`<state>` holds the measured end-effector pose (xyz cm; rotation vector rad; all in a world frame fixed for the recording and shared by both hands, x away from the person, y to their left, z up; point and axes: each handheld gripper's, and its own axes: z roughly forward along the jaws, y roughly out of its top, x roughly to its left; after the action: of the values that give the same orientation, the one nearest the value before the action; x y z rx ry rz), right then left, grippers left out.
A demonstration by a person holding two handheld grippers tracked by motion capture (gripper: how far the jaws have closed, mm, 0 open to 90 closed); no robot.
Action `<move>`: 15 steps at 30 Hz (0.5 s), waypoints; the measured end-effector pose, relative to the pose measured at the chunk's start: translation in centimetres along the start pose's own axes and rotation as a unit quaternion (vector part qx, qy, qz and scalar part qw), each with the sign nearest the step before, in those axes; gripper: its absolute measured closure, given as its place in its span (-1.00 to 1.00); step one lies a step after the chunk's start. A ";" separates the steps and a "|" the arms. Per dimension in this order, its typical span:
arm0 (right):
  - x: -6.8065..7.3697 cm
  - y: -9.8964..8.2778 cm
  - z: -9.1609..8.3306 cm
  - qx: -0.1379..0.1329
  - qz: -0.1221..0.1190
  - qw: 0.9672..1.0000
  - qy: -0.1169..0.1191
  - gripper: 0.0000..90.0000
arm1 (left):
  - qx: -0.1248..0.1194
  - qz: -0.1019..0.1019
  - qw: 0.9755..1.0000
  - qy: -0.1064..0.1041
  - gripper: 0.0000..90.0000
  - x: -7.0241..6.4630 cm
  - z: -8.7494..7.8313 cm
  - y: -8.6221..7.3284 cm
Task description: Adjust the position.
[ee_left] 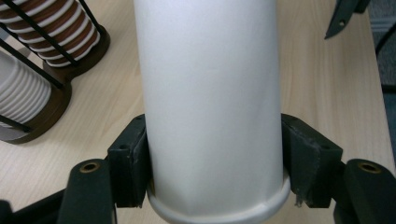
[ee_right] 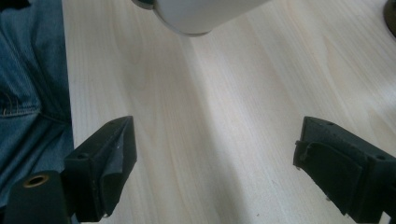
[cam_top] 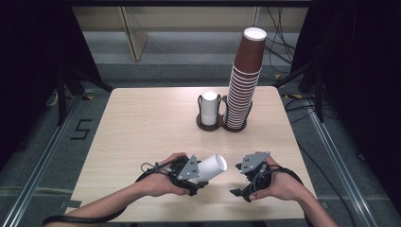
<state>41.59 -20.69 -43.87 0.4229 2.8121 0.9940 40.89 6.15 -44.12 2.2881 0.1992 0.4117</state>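
The left gripper [cam_top: 201,178] clamps the white cup [cam_top: 211,167] lying sideways at lower centre, pointing toward the empty, parted right gripper [cam_top: 239,188].

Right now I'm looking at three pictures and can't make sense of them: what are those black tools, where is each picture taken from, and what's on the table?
There is no robot here. A person sits at a wooden table and holds a hand tool with two black jaws in each hand. The wide picture comes from a camera above, looking down. The other two come from small cameras riding on the tools, looking along their jaws.

The left gripper is clamped on a white paper cup lying on its side; its own view shows the pads pressing the cup's wall near the rim. The right gripper holds nothing: its jaws stand apart over bare wood, with the cup's end ahead of them.

At the far side stands a dark twin cup holder. One side carries a tall stack of brown cups, the other a short stack of white cups.
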 end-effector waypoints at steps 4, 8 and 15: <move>-0.1 0.7 0.2 0.016 -0.029 0.999 -0.004 -0.71 | 0.018 0.015 1.000 -0.011 -0.27 -0.2 0.0 0.1; 0.1 1.4 0.4 0.027 -0.050 0.998 0.007 -0.71 | 0.044 0.029 0.998 -0.020 -0.27 -0.6 0.1 0.1; 1.1 3.2 0.7 0.034 -0.064 0.997 0.015 -0.70 | 0.075 0.049 0.995 -0.032 -0.27 -0.9 0.3 0.5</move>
<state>41.40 -17.52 -42.40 0.2338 2.8648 0.8870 40.16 5.32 -44.17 2.4620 0.0891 0.3830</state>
